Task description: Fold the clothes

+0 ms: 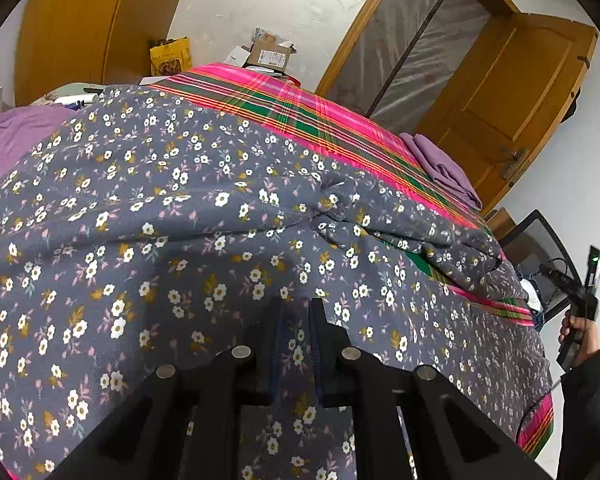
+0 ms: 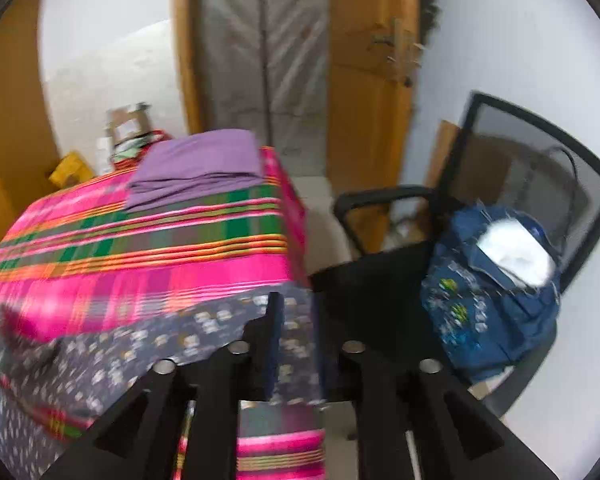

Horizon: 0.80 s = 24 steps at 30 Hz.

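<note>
**Mia:** Where is the dress cloth?

**Tom:** The gray cloth with little white flowers [image 1: 180, 200] is spread out wide. In the left claw's view it fills the middle and the bottom of the frame. It lies on top of a pink and green striped blanket [image 1: 300, 108]. There is a bunched-up wrinkle in it, right of the middle.

**Mia:** What is the left claw [image 1: 298, 320] doing?

**Tom:** It is at the bottom middle. Its two black fingers are close together, and they pinch the flower cloth between them.

**Mia:** And the right claw [image 2: 296, 320]?

**Tom:** Its view is all blurry. Its fingers stand apart. Some flower cloth shows in the gap, but the fingers are not squeezing it. There the cloth hangs over the blanket's corner, at the lower left of the frame.

**Mia:** Can you see that claw from the other side?

**Tom:** Yes. At the right edge of the left claw's view a hand [image 1: 576, 332] in a dark sleeve holds it, off past the edge of the cloth.

**Mia:** What else is there?

**Tom:** A folded purple cloth [image 2: 196, 168] sits on the blanket, at the upper left of the right claw's view. A black chair [image 2: 540, 128] is on the right with a blue bag [image 2: 492, 300] on its seat. A brown wooden door [image 1: 512, 92] is at the upper right of the left claw's view.
</note>
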Each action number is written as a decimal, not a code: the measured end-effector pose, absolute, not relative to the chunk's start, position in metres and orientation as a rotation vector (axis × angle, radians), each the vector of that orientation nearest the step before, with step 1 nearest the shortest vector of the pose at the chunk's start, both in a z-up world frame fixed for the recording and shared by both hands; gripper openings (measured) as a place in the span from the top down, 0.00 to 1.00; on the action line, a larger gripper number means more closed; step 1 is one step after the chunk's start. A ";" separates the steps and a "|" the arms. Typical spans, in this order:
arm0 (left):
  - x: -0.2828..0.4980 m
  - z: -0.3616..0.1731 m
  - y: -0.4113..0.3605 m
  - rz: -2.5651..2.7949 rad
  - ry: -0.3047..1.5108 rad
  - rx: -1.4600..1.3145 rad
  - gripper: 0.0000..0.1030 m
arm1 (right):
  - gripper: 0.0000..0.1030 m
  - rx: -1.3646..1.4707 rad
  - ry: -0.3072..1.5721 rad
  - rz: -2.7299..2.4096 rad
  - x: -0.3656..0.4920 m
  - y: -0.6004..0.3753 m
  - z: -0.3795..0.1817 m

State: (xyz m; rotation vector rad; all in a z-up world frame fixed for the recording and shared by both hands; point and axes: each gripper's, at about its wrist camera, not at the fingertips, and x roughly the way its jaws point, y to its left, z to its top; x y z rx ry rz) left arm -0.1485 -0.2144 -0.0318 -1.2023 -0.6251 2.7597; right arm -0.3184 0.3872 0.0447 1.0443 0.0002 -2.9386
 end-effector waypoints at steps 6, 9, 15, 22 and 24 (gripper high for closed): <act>-0.150 -0.030 -0.210 2.774 -0.595 -1.213 0.88 | 0.56 0.851 0.235 -2.469 -0.294 0.284 0.054; -0.150 -0.031 -0.210 2.772 -0.607 -1.209 0.88 | 0.56 0.795 0.368 -2.237 -0.281 0.224 0.051; -0.150 -0.033 -0.214 2.756 -0.641 -1.196 0.88 | 0.56 0.826 0.640 -1.996 -0.283 0.149 0.021; -0.147 -0.036 -0.222 2.725 -0.706 -1.173 0.88 | 0.56 1.011 0.729 -1.905 -0.307 0.139 0.002; -0.146 -0.036 -0.224 2.720 -0.715 -1.170 0.88 | 0.56 1.019 0.737 -1.891 -0.311 0.139 0.001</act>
